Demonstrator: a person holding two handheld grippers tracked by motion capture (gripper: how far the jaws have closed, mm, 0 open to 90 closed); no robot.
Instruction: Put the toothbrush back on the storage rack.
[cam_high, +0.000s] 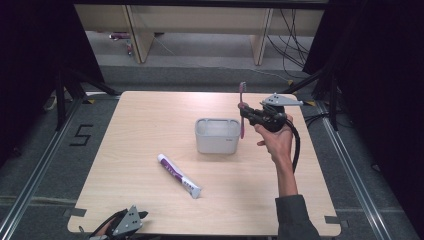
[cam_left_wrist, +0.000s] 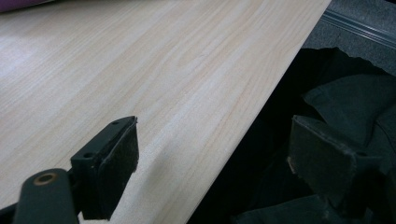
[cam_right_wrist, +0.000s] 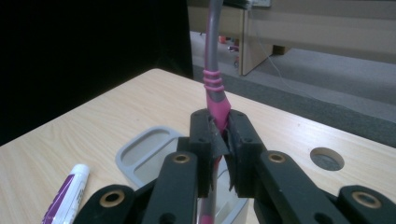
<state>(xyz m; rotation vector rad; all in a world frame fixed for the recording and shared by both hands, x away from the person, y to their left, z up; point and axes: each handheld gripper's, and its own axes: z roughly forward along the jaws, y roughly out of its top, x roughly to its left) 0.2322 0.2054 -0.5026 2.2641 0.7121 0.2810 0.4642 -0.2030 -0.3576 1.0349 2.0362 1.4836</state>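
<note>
Here the right tongs (cam_high: 246, 113) pinch a pink and grey toothbrush (cam_high: 242, 107) by the thick part of its handle, the pads pressed tight against it, as the right gripper view shows (cam_right_wrist: 219, 135). The toothbrush stands nearly upright, bristle end up, its long axis close to vertical, and its lower end hangs just beside the right rim of the grey holder (cam_high: 217, 135) in the middle of the desk (cam_high: 150, 130). From the tongs the holder lies down and a little to the left in the high view; in the right gripper view its open top (cam_right_wrist: 144, 156) sits below and left of the tongs. The coming move likely turns on bringing the handle's lower end over that opening and lowering it straight, keeping the axis vertical.

The left tongs (cam_high: 127, 220) rest at the near left edge of the desk, spread wide with nothing between them (cam_left_wrist: 210, 158), well apart from the holder. A purple and white toothpaste tube (cam_high: 178, 175) lies flat between the two, nearer the left hand.
</note>
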